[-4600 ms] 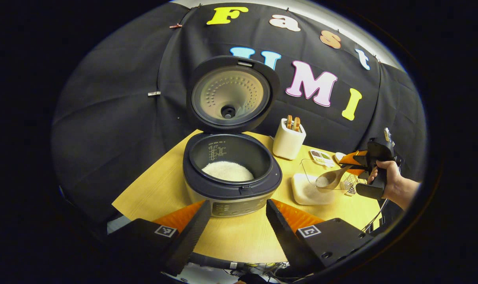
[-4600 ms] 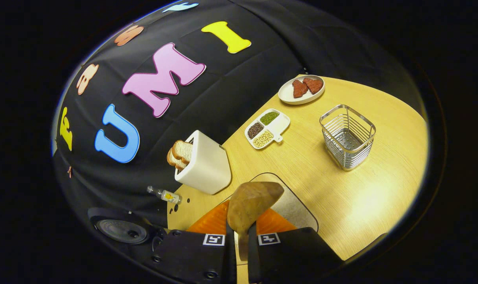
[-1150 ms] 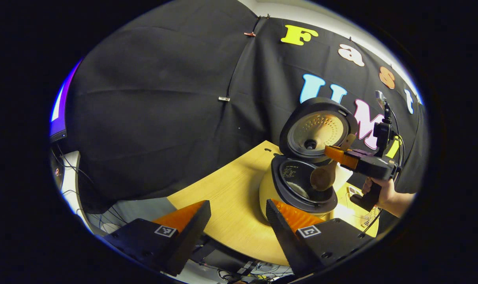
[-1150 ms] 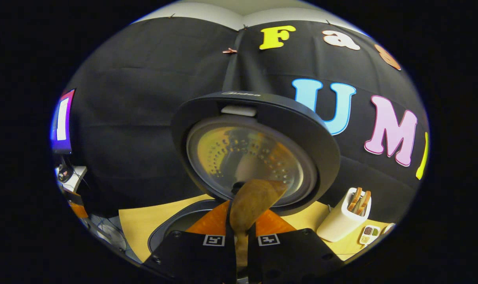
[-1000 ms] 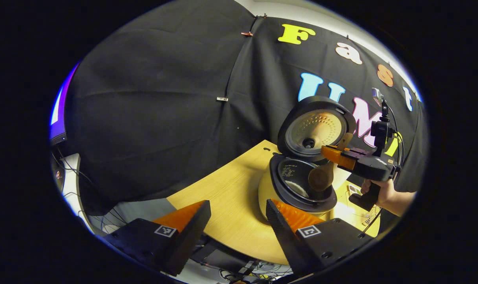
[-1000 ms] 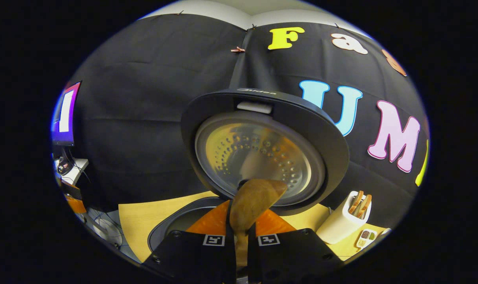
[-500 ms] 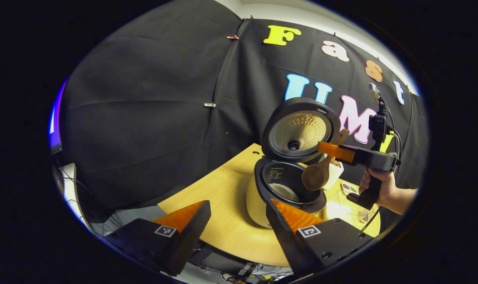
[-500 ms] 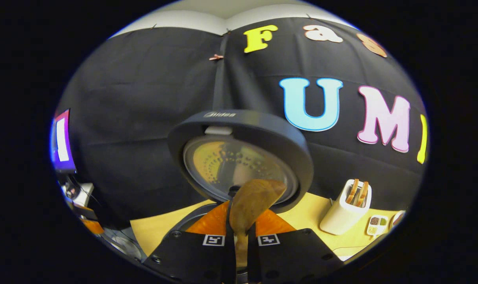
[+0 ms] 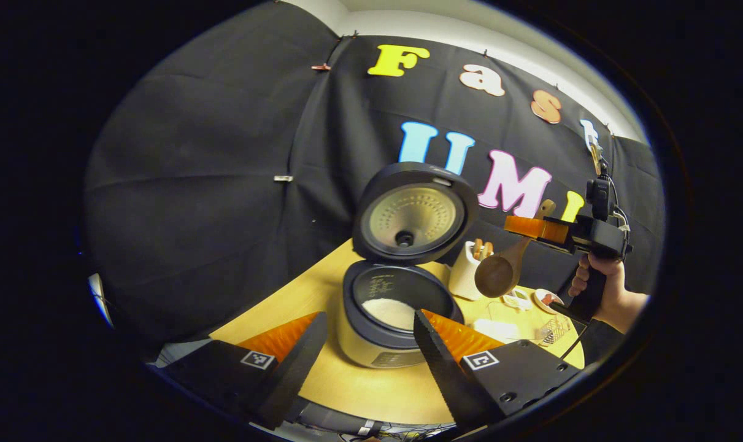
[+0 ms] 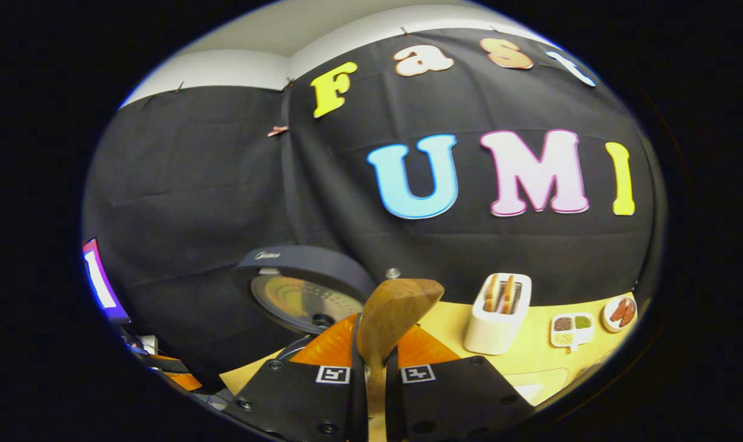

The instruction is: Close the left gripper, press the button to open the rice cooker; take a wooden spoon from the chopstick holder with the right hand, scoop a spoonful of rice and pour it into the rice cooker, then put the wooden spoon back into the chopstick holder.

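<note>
Now right tool (image 9: 527,228) clamping wooden spoon (image 9: 497,274), lifted clear of open rice cooker (image 9: 396,319), left tool (image 9: 365,362) spread wide.

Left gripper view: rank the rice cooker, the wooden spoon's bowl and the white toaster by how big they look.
1. rice cooker, lid open
2. white toaster, partly hidden
3. wooden spoon bowl; close to the toaster in apparent size and held nearer the camera, so unsure.

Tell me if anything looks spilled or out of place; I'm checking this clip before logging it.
Nothing stands out. The rice cooker stands upright on the table with its lid raised and rice inside. The right gripper holds the wooden spoon in the air beside it, and no spilled grains show, though small ones could escape these views.
</note>
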The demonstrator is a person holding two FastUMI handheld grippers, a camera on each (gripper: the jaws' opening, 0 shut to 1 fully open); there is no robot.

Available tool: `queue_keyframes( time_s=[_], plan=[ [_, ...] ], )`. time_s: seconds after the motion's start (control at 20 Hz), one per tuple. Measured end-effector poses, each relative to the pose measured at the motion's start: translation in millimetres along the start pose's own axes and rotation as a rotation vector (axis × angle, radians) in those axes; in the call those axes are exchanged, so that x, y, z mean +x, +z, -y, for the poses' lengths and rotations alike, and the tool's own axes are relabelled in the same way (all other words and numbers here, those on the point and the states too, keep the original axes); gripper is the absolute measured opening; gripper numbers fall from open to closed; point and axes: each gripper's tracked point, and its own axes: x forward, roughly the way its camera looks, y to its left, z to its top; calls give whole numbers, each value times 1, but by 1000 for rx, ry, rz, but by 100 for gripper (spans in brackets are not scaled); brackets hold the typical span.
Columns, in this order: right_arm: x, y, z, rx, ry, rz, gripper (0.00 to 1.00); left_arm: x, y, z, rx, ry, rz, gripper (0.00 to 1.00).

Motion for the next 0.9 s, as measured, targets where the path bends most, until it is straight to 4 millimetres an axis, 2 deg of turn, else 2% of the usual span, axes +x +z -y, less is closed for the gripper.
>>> queue_keyframes(
  time_s=[0.2,0.4,0.55,0.75,0.9],
  plan=[
    [-37,15,88,34,-159,34,15,15,7,40,43,-71,13,96],
    [-84,19,181,82,-327,50,15,27,11,77,54,-105,20,95],
    [-115,20,243,179,-440,68,15,32,14,99,58,-106,28,95],
    [-148,9,325,250,-579,85,15,36,20,120,97,-90,37,95],
    [-171,-6,374,320,-668,84,15,39,23,129,117,-62,40,95]
  ],
)
